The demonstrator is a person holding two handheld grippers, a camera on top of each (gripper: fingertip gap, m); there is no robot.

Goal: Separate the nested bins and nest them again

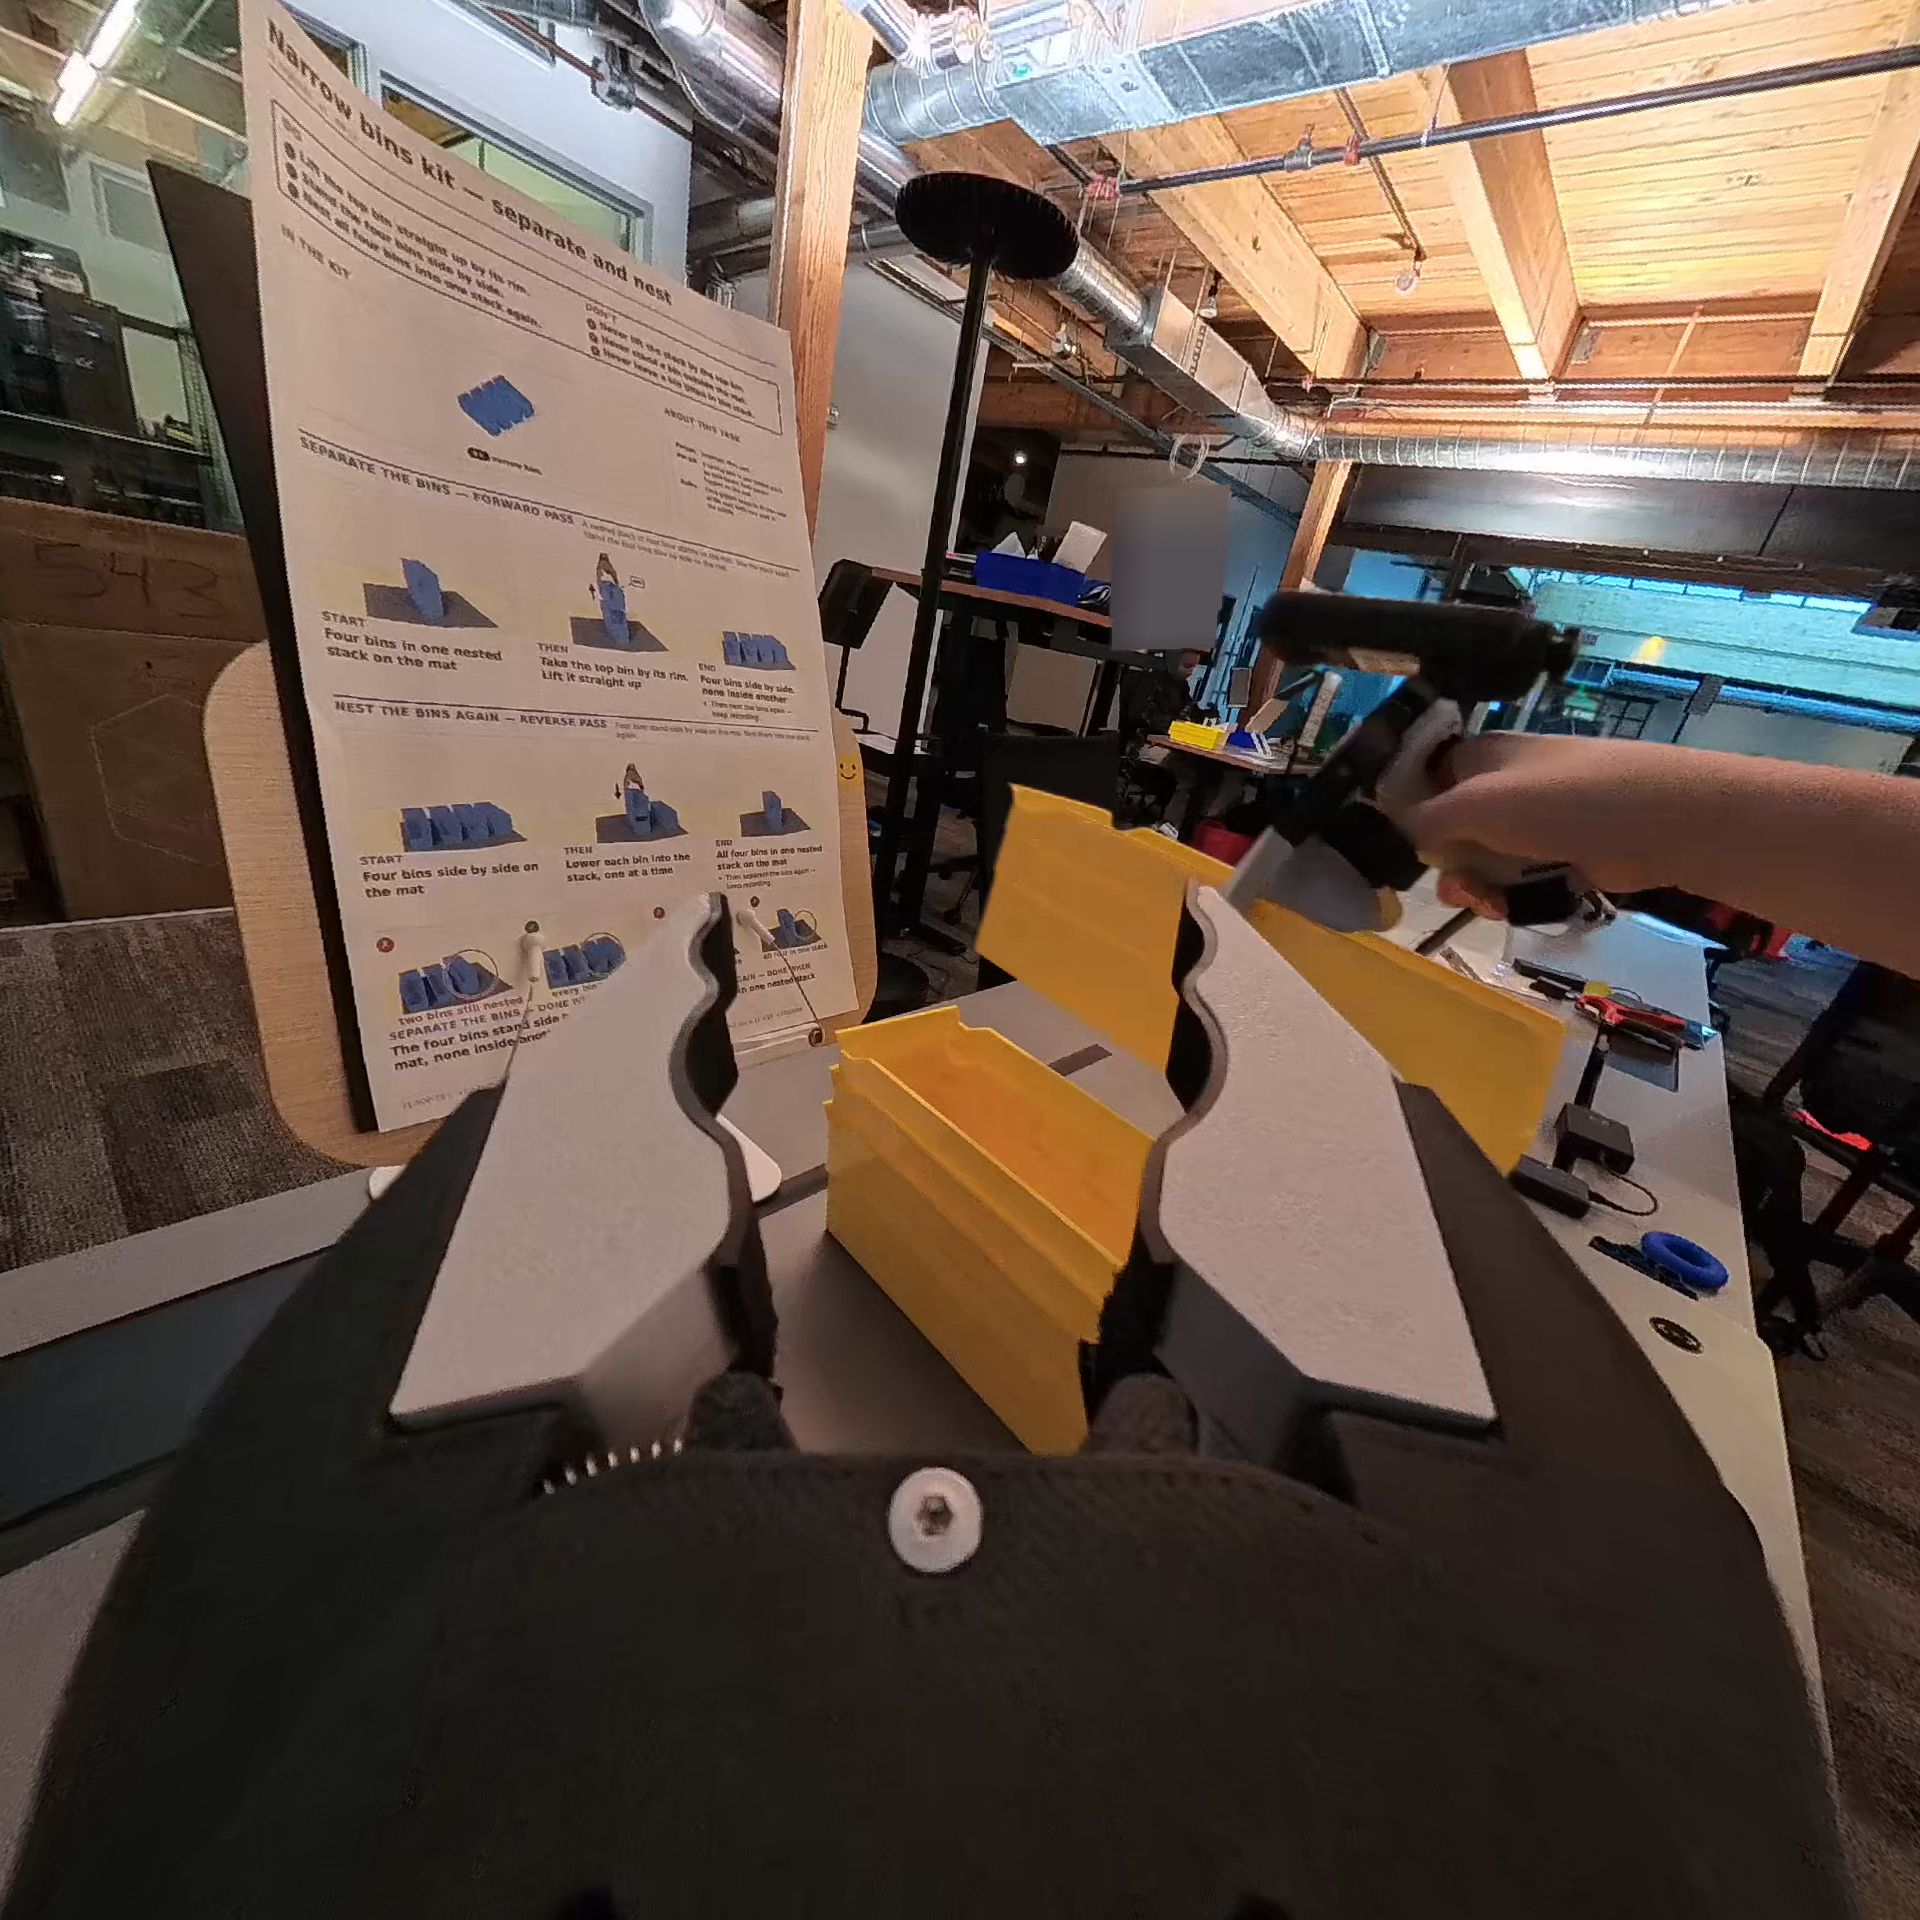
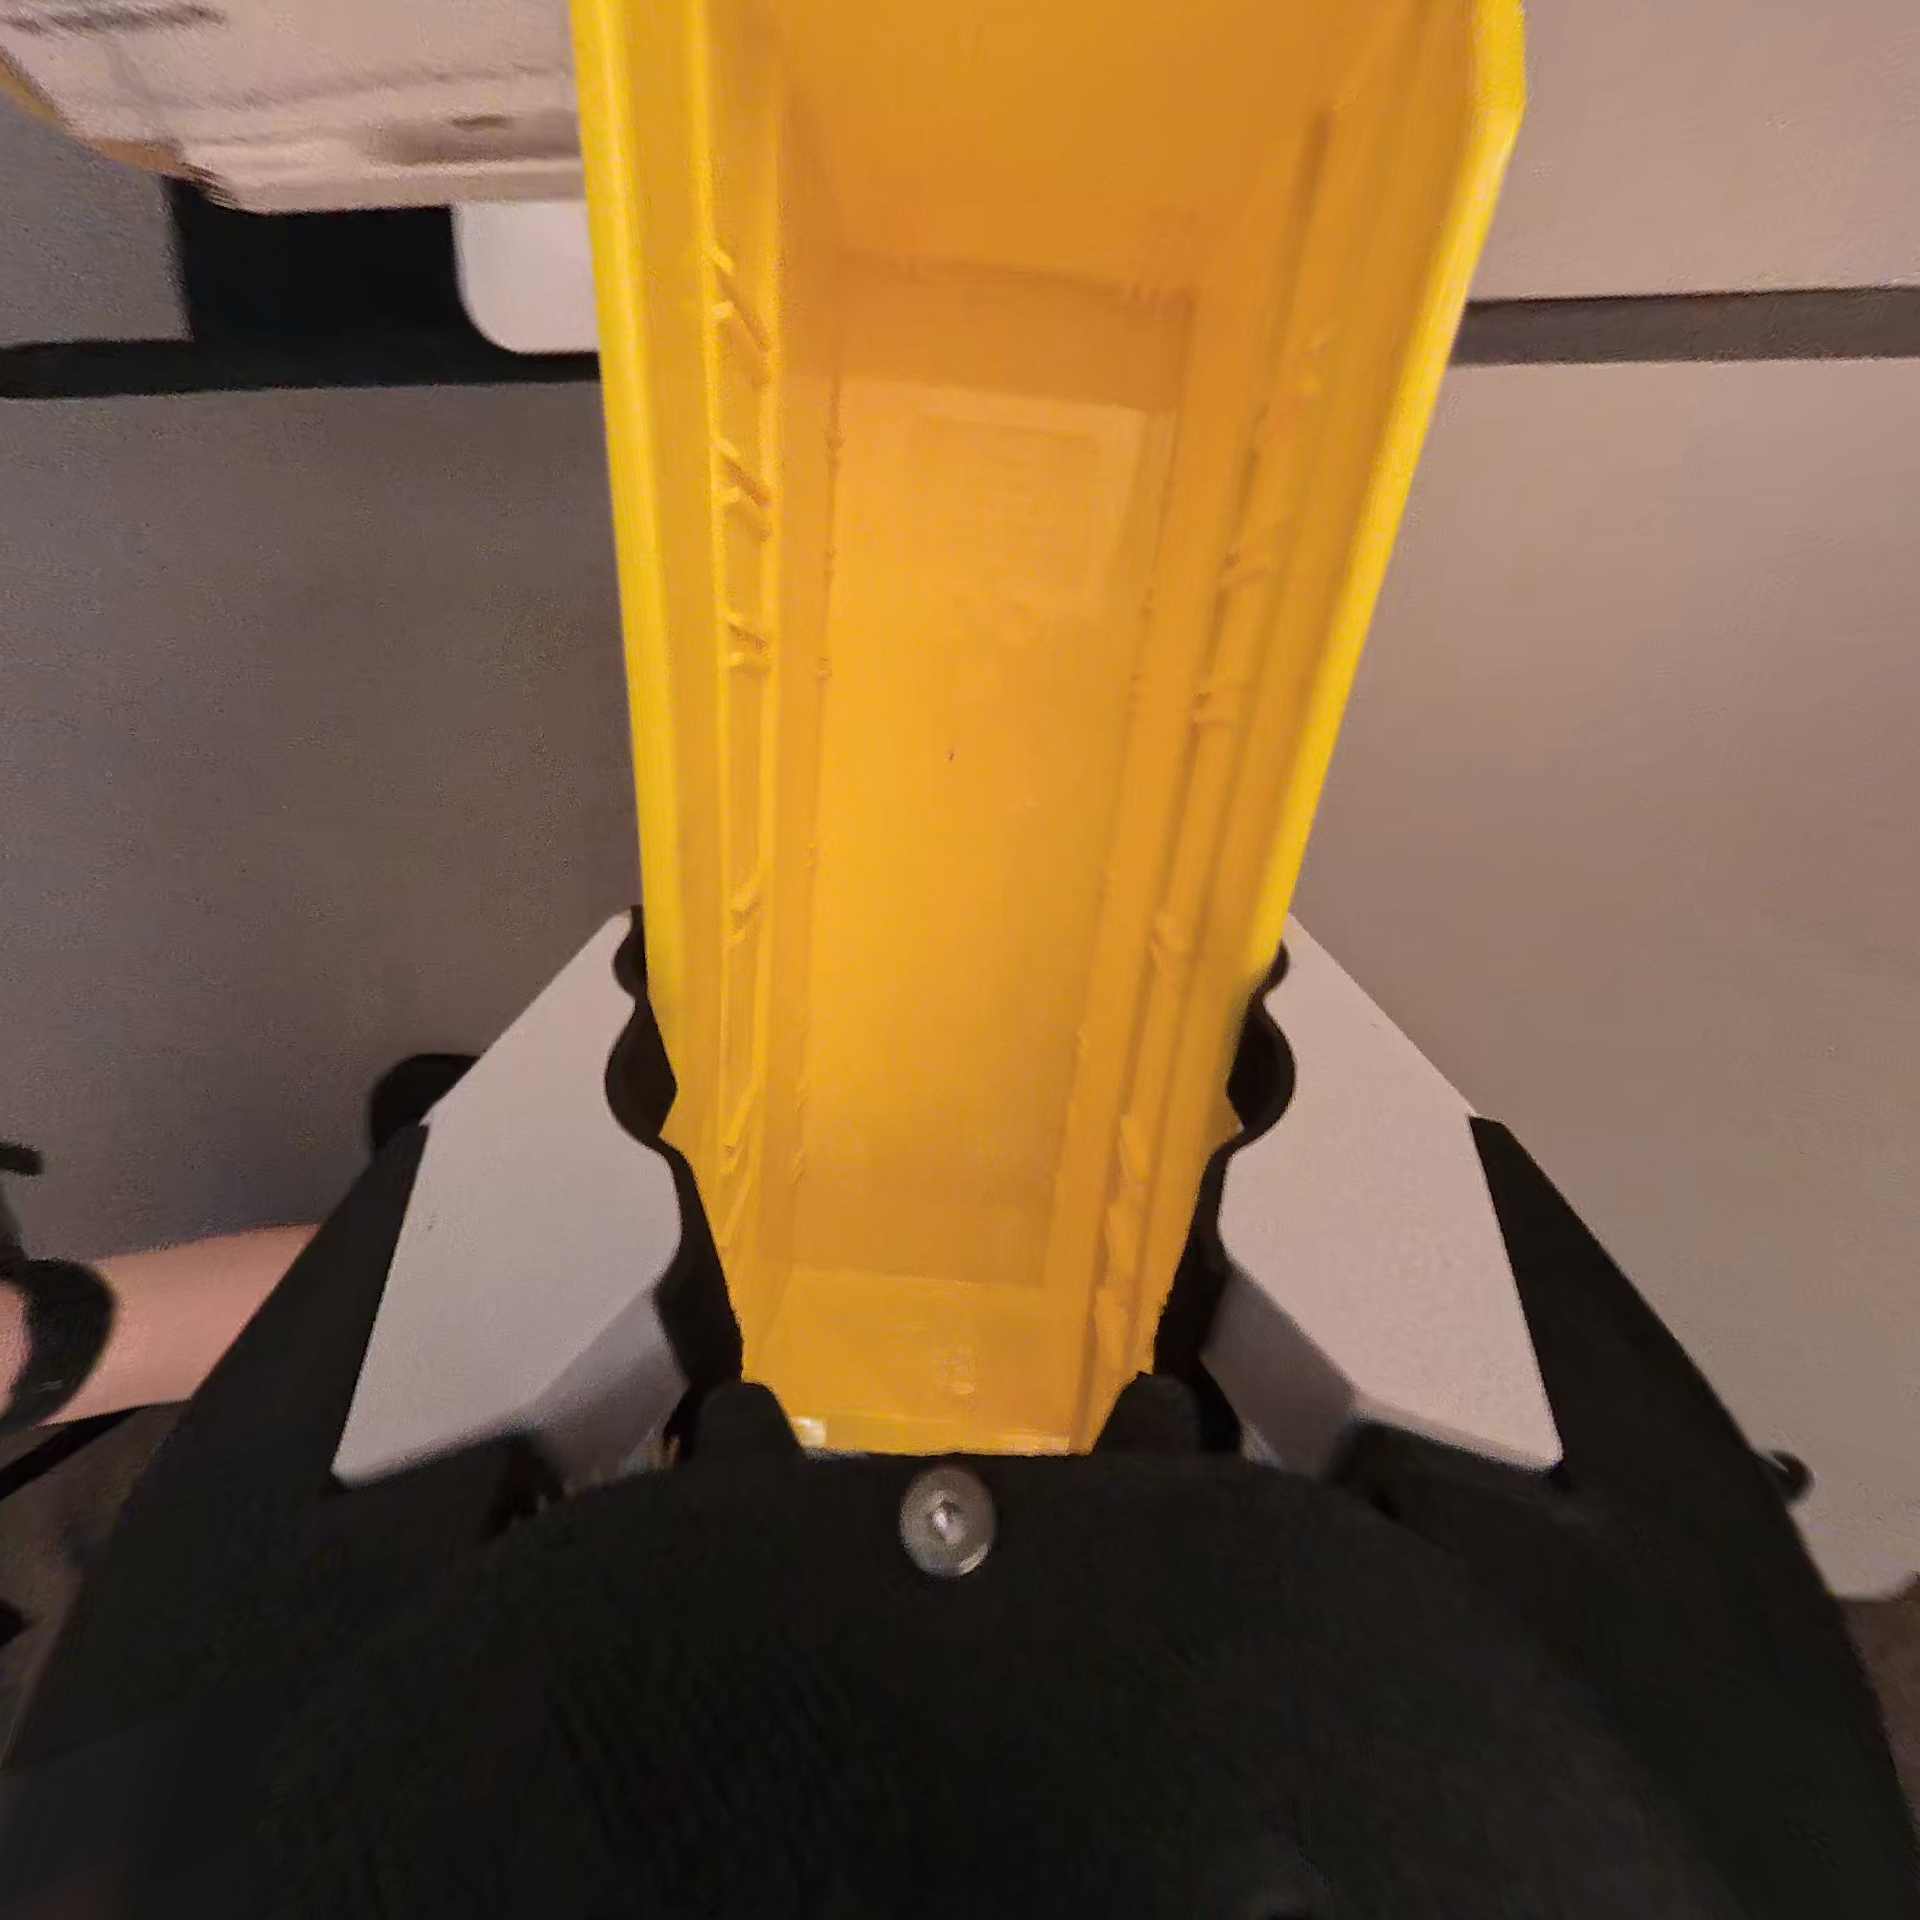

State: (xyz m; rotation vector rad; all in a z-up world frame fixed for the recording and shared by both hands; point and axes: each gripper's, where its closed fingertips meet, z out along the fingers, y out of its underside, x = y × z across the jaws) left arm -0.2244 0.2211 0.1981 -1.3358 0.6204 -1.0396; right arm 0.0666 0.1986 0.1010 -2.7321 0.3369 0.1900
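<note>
overhead, timber beams (image 1: 1507, 239) and ducts (image 1: 1195, 353); grey table (image 1: 894, 1340); left claw (image 1: 951, 935) spread, right claw (image 2: 951, 940) pinching yellow bin (image 2: 987, 675)

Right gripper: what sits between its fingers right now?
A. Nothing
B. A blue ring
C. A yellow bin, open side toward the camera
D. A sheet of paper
C: in the right wrist view both fingers press the side walls of a yellow bin whose inside faces the camera.

Yellow bins (image 1: 977, 1164), grey table (image 1: 1662, 1039), white-and-black claw (image 1: 951, 997).
</note>
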